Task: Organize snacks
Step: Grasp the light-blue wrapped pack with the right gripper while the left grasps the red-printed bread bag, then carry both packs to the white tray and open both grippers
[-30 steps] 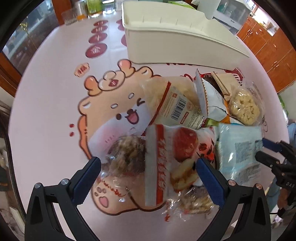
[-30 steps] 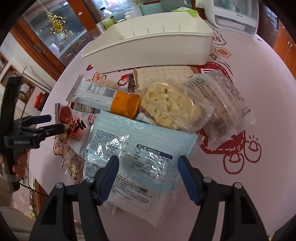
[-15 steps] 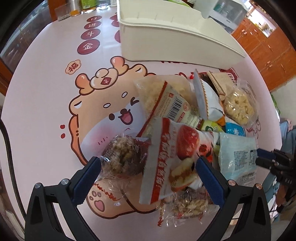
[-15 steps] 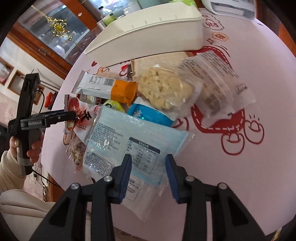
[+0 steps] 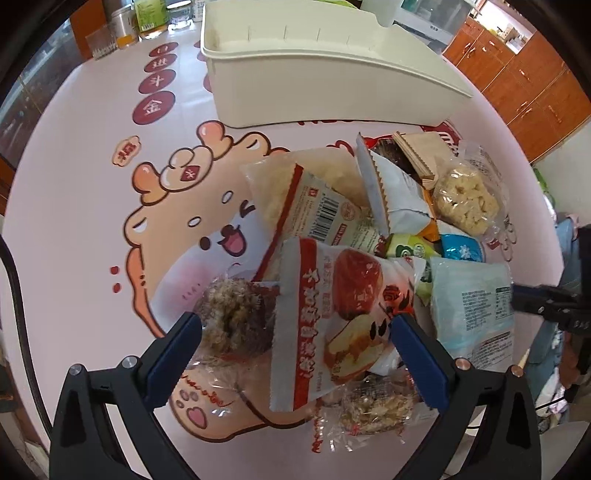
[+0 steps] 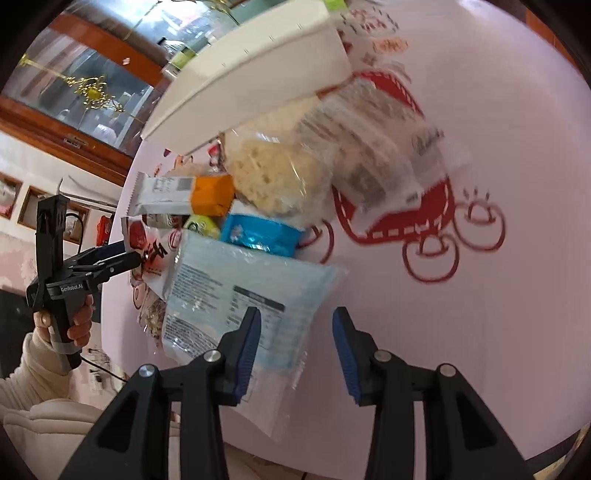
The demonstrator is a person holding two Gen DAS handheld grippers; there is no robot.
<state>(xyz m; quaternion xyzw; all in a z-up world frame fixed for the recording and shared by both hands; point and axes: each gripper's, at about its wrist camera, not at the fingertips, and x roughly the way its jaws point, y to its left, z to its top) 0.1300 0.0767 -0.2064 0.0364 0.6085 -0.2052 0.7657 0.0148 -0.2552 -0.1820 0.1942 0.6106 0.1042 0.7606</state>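
Observation:
A heap of snack packets lies on the pink table. My left gripper (image 5: 295, 332) is open, its blue fingers either side of a red-and-white bread packet (image 5: 332, 325) and a dark clear-wrapped cake (image 5: 236, 317). My right gripper (image 6: 295, 332) is open over the near corner of a pale blue packet (image 6: 240, 295), also in the left wrist view (image 5: 469, 306). Behind lie a clear puffed-rice bag (image 6: 273, 173), a white-and-orange packet (image 6: 184, 192) and a blue round packet (image 6: 258, 232). A cream bin (image 5: 317, 70) stands behind the heap.
Glasses and a green-labelled bottle (image 5: 147, 18) stand at the table's far left edge. Wooden cabinets (image 5: 524, 74) are at the right. The left hand-held gripper (image 6: 85, 266) shows in the right wrist view beside the heap. The pink tablecloth (image 5: 74, 166) carries a cartoon print.
The right gripper's fingers narrowed over the pale blue packet, then widened again, and its view tilted. The left gripper moved in closer over the bread packet and stayed open.

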